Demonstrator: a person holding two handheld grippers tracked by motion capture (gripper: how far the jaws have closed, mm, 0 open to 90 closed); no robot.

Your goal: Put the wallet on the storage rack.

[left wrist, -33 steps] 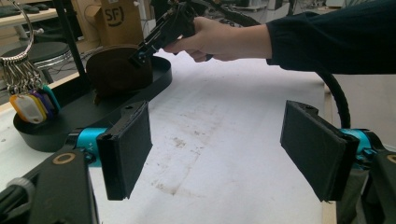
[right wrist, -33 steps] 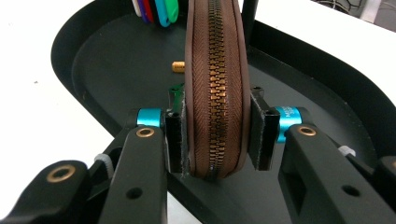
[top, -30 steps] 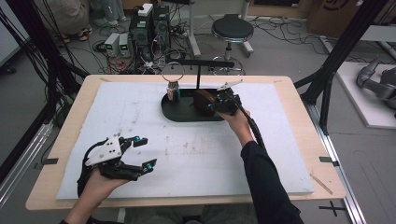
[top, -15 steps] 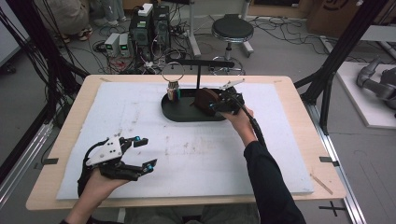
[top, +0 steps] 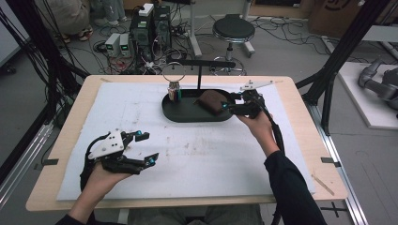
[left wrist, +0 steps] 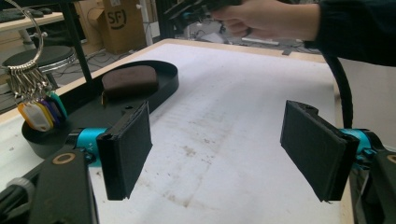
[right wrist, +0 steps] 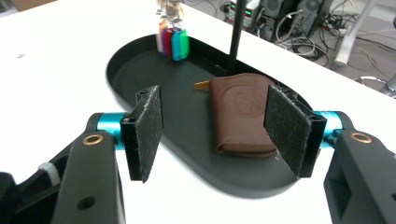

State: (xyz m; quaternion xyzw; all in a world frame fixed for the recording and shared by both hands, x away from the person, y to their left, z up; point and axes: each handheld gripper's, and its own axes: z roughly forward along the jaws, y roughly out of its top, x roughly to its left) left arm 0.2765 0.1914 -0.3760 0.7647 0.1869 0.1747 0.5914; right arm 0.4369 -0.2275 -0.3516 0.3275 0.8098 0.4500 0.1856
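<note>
Lower left: my left gripper [top: 146, 146] rests on the white mat [top: 211, 150], jaws wide apart, empty | centre right: my right gripper [right wrist: 212, 130], jaws just opening, nothing between them | beyond: brown wallet [right wrist: 240, 112] flat in black tray [right wrist: 140, 70] | far: key tags [right wrist: 173, 42].

The left tongs [left wrist: 219, 154] gape over the white mat [left wrist: 233, 121], a brown pouch [left wrist: 130, 80] lying in the black tray [left wrist: 163, 79] beyond.

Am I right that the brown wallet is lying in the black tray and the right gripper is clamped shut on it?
Not quite: the brown wallet does lie in the black tray, but the right gripper has just opened and holds nothing, as the right gripper view shows.
</note>
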